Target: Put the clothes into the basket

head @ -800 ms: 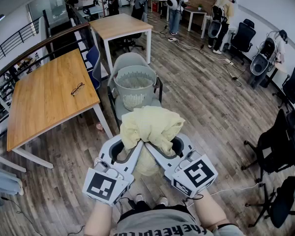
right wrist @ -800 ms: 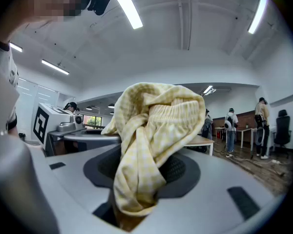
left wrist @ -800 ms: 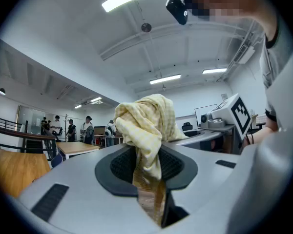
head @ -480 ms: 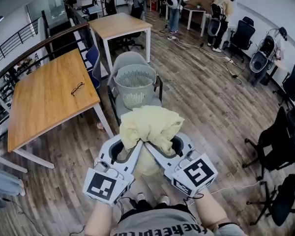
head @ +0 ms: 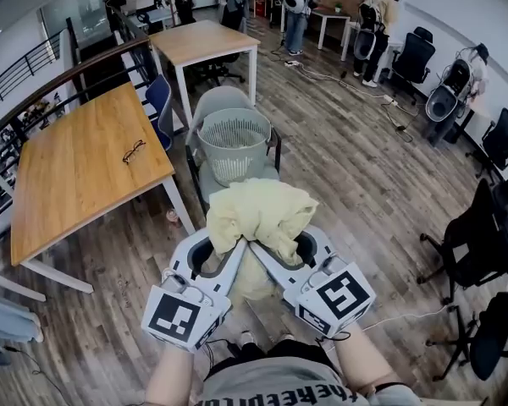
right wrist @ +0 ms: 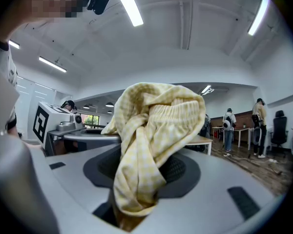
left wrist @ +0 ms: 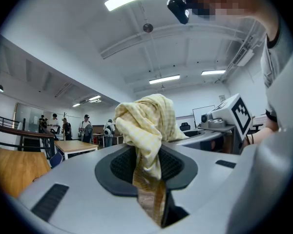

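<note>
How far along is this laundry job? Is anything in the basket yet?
Done: the pick-up. In hand: the left gripper and right gripper are both shut on one yellow checked garment, bunched between them. The white basket on the grey chair ahead looks empty. Left: carry the garment over and drop it in.

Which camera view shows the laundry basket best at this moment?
The head view: the grey basket sits whole on a chair ahead of the yellow cloth, open top clear. The left gripper view and the right gripper view show none of it; the cloth fills their middle.
</note>
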Action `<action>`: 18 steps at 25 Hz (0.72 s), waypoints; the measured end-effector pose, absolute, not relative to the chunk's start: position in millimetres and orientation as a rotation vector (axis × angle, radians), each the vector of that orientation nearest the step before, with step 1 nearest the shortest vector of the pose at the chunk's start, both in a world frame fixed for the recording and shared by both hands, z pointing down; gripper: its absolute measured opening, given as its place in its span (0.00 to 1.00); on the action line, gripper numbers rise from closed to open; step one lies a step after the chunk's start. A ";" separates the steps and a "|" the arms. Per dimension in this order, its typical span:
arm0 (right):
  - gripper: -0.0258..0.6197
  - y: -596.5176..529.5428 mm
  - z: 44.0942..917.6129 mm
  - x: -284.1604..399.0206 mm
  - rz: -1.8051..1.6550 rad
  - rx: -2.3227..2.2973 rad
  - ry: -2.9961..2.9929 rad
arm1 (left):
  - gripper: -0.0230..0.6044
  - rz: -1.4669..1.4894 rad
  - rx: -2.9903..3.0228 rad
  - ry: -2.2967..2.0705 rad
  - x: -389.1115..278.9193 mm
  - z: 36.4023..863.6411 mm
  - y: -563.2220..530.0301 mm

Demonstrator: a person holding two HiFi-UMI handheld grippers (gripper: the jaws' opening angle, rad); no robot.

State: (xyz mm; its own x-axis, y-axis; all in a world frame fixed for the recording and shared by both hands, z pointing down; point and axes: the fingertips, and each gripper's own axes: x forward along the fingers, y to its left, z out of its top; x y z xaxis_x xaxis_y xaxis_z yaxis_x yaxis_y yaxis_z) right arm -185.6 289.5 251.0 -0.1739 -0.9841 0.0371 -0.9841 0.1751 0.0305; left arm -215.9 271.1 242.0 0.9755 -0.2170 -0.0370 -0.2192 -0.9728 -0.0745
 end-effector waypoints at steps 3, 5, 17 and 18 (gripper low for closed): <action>0.35 283.3 254.9 -191.8 0.004 2.002 -2.358 | 0.18 0.046 -3.042 0.310 -222.1 245.5 264.3; 0.36 281.1 258.2 -192.4 0.011 2.012 -2.336 | 0.19 0.048 -3.048 0.291 -222.5 249.2 261.5; 0.36 249.8 267.8 -160.8 0.058 2.014 -2.299 | 0.20 0.031 -3.096 0.256 -190.3 259.9 228.8; 0.36 245.3 268.3 -157.0 0.055 2.012 -2.300 | 0.20 0.032 -3.095 0.263 -186.5 260.2 224.3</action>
